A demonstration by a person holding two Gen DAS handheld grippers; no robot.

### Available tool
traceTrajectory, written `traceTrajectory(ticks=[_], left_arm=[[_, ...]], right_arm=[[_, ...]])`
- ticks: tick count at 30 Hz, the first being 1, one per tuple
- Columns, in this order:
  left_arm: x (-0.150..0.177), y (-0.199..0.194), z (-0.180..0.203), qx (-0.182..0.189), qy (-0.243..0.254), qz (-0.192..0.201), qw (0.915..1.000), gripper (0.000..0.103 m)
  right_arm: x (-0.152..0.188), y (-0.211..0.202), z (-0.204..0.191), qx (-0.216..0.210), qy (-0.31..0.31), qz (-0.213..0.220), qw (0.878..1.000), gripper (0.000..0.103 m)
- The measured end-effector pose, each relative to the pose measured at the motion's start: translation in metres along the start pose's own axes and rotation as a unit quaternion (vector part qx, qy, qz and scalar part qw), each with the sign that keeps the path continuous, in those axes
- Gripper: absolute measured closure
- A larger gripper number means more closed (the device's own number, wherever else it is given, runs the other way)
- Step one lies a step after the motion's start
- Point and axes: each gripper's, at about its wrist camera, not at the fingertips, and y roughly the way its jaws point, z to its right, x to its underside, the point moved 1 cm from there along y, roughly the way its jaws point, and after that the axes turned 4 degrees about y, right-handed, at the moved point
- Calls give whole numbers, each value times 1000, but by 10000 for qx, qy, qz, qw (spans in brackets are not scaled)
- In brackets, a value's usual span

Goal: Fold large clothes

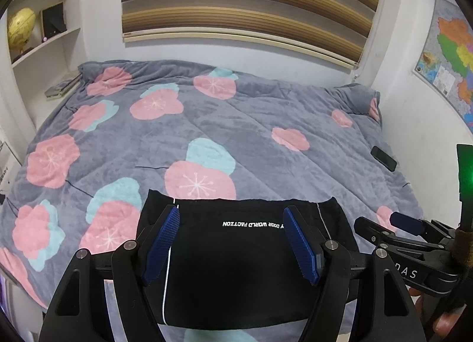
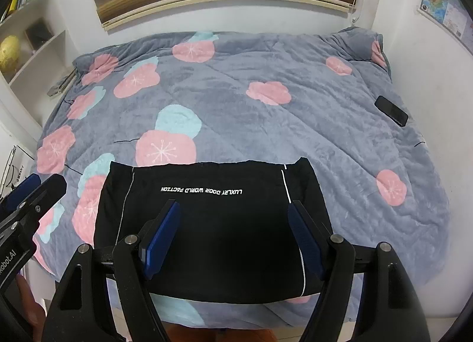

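Left gripper [image 1: 232, 241]: blue-padded fingers [image 1: 161, 244] spread wide, nothing between them, held above the near part of the garment. Whether the tips touch the cloth cannot be told.

Right gripper [image 2: 235, 238]: fingers likewise set wide apart and holding nothing, poised over the same garment. It also shows at the right edge of the left wrist view, beside the left one.

Black garment [image 2: 212, 223]: folded into a compact rectangle, lying flat at the near edge of the bed. Thin white piping down both sides; white lettering across the middle reads upside down from both cameras.

Grey quilt [image 1: 236, 123] with pink and pale blue flowers covers the bed beneath it, spread out with soft creases.

Dark phone [image 2: 390, 110] lies on the quilt near the right edge, well apart from the garment.

Beyond: striped blind [image 1: 251, 1] on the far wall, shelf with a yellow globe [image 1: 20, 28] at left, coloured map [image 1: 449, 61] on the right wall.
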Motion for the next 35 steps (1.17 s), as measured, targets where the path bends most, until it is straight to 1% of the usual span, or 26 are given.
traceTrajectory(ticks=[5,15,19,24,28,33,35], left_arm=[[1,5,-1,68,-9,-78,9999,29],[3,7,-4,25,-3,-83,10000,29],[5,8,-11,-32,-61,-103,9999,29],[4,8,-16,-159,-77,-80,9998,29],[3,8,-18,-224,-96,-66,9997,29],[2,3,-27,-490,-241,181,9983,29],[1,4,-31,-469,-285,147,9984,29]], right_arm=[[0,1,1,-5,-3,-8,10000,26],[4,3,1,-19,2,-41,10000,26],[3,3,0,-17,2,-43,10000,26],[10,6,-3,-11,-70,-53,10000,26],[8,6,-3,-28,-107,-67,9999,26],[6,7,-2,-23,-116,-76,9999,26],[5,7,-1,-12,-127,-77,9999,26]])
